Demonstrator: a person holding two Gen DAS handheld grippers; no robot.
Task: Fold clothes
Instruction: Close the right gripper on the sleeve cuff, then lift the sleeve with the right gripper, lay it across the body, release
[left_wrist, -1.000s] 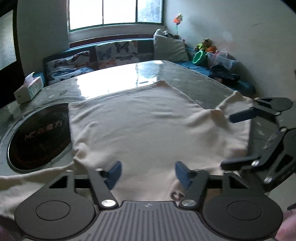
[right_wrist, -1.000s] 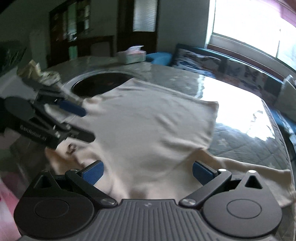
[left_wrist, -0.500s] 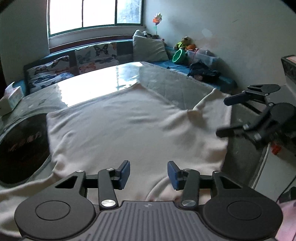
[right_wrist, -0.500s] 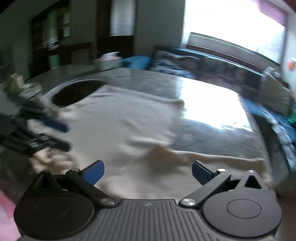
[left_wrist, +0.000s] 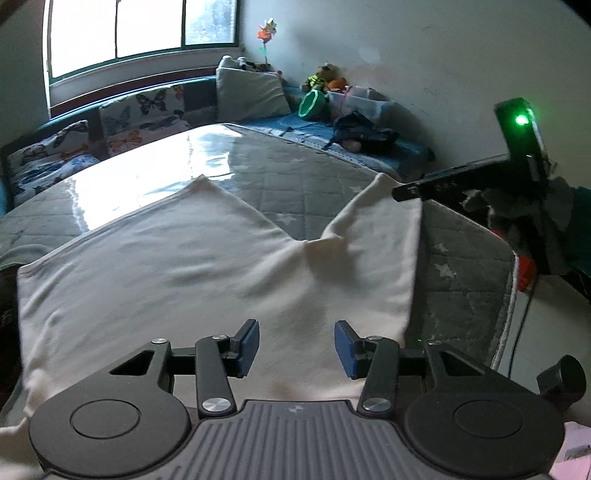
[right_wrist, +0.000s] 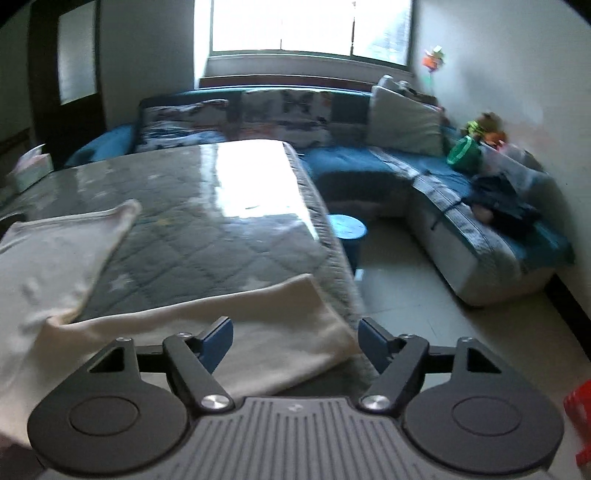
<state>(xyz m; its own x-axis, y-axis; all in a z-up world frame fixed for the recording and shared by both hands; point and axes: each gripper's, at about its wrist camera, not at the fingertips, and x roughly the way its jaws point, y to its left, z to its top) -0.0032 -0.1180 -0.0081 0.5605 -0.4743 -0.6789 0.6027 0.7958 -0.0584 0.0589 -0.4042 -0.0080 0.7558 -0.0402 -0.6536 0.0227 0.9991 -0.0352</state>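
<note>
A cream garment (left_wrist: 207, 273) lay spread flat on the desk (left_wrist: 303, 192), which was covered with a grey quilted cloth under a glossy sheet that caught the window light. Its body filled the near left part of the desk in the left wrist view, and one sleeve (left_wrist: 380, 229) ran out toward the desk's right edge, leaving a wedge of grey cover between sleeve and body.

The left tool (left_wrist: 295, 349) hung over the near part of the garment with its blue pads (left_wrist: 246, 347) set at a middling gap, nothing pinched between them; the fabric lay flat below.

The right tool (right_wrist: 295, 343) sat above the end of the sleeve (right_wrist: 236, 332) at the desk's right edge (the picture there was somewhat blurred). Its jaws had just been closing and stood moderately apart, the sleeve's end lying beneath the gap with no pad pressing on it. In the left wrist view this tool (left_wrist: 406, 192) showed as a dark arm reaching in at the sleeve's far corner, a green light glowing on its body.

Behind the desk ran a blue sofa (right_wrist: 480, 221) with butterfly cushions (left_wrist: 147, 114).
</note>
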